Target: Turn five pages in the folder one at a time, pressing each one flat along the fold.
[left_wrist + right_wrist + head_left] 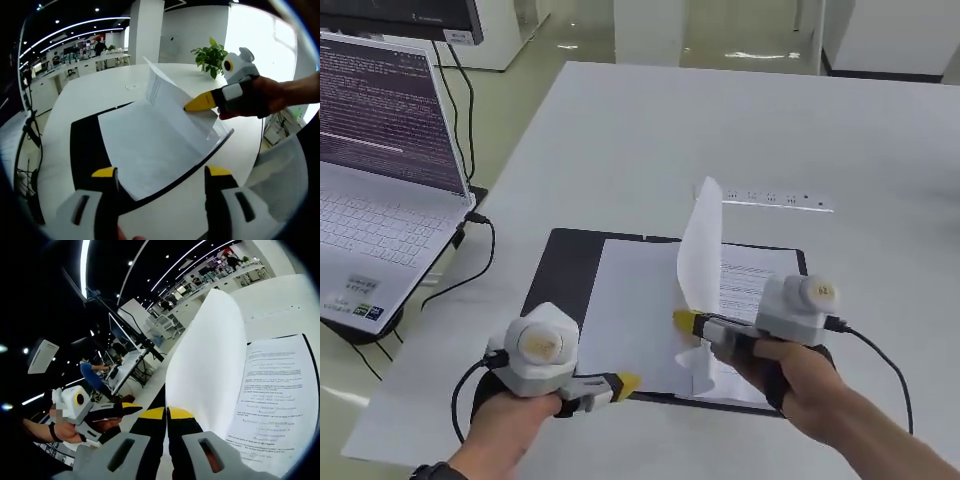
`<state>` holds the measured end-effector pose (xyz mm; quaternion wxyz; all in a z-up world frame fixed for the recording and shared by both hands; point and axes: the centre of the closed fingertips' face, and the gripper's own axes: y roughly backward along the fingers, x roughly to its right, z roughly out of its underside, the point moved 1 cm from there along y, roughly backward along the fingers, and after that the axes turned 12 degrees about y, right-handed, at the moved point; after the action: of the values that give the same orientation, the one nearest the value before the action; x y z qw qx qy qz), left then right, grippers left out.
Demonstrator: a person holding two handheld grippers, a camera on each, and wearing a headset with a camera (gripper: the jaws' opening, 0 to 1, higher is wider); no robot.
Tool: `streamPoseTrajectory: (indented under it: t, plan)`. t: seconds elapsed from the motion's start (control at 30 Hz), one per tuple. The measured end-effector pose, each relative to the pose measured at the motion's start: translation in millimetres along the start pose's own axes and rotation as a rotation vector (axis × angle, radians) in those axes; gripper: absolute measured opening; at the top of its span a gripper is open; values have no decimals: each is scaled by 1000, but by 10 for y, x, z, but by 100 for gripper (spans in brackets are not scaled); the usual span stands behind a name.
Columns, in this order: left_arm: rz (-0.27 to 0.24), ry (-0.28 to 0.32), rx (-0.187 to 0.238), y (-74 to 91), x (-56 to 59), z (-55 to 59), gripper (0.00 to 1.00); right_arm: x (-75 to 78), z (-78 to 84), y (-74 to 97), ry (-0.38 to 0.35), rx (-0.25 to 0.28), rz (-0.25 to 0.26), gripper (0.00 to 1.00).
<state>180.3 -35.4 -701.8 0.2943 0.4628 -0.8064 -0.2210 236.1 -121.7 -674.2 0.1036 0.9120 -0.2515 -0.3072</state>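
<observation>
A black folder (565, 270) lies open on the white table, a blank white sheet (630, 310) flat on its left half. My right gripper (682, 320) is shut on the lower edge of a page (700, 250) that stands lifted and curled above the fold. The right gripper view has this page (207, 360) rising from between the yellow tips, with a printed page (272, 395) flat to its right. My left gripper (625, 384) hovers open just off the folder's near edge. In the left gripper view the folder (85, 145) lies ahead of the open yellow tips (161, 172).
An open laptop (380, 180) stands on the left of the table, its black cable (470, 260) trailing toward the folder. A white power strip (775, 200) lies behind the folder. Bare tabletop (670, 120) stretches beyond.
</observation>
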Motion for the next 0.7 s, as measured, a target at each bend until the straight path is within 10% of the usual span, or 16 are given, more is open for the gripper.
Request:
streamPoseTrajectory:
  t: [0.7]
  plan:
    - [-19,37,35,249,-229,35,69,-194,114,-460,9,-72,-49,0]
